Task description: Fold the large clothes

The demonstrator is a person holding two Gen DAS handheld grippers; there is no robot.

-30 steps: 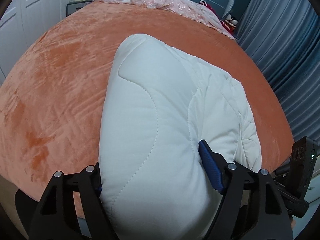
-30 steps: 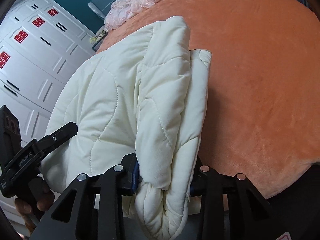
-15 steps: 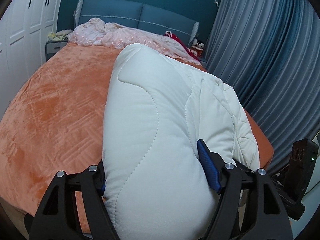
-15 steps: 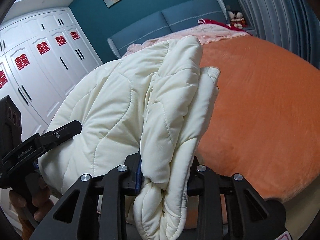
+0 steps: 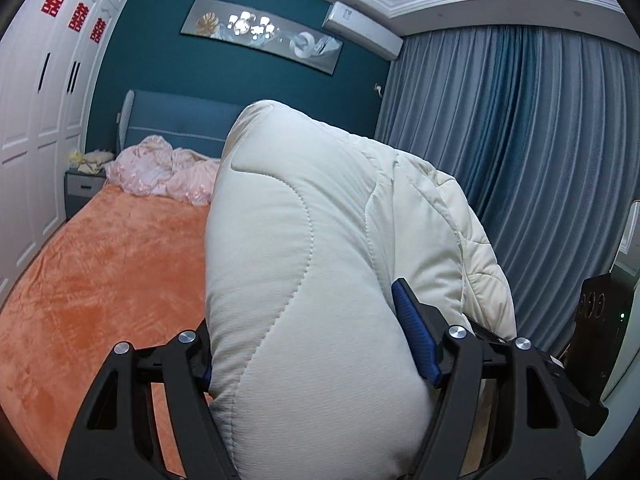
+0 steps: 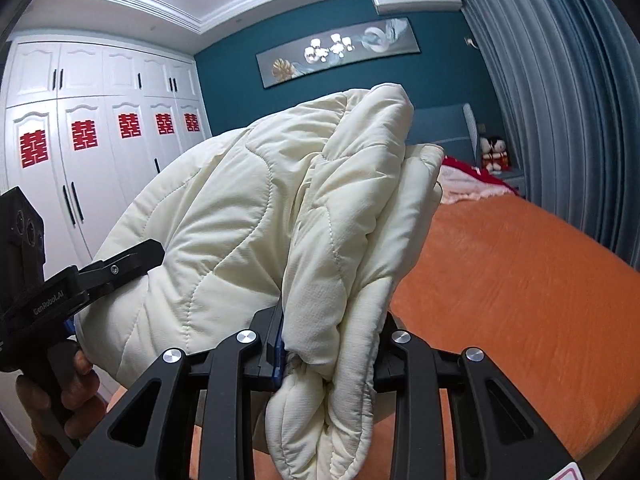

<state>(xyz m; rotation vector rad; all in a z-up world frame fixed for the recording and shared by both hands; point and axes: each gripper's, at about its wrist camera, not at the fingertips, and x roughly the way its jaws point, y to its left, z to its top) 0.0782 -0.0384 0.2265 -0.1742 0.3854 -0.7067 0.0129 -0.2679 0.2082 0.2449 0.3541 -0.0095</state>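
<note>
Cream quilted coat (image 5: 304, 280) now hangs clear above the orange bed (image 5: 100, 280), where a second ago it lay. Left tongs (image 5: 308, 344) clench one thick fold, right tongs (image 6: 332, 344) another bunch; lifted, it can be laid out for folding.

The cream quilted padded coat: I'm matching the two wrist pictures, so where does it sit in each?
Left wrist: cream quilted padded coat fills the centre, clamped in the left gripper.
Right wrist: coat centre-left, bunched in the right gripper.
Shared landmark: long framed wall picture.
</note>
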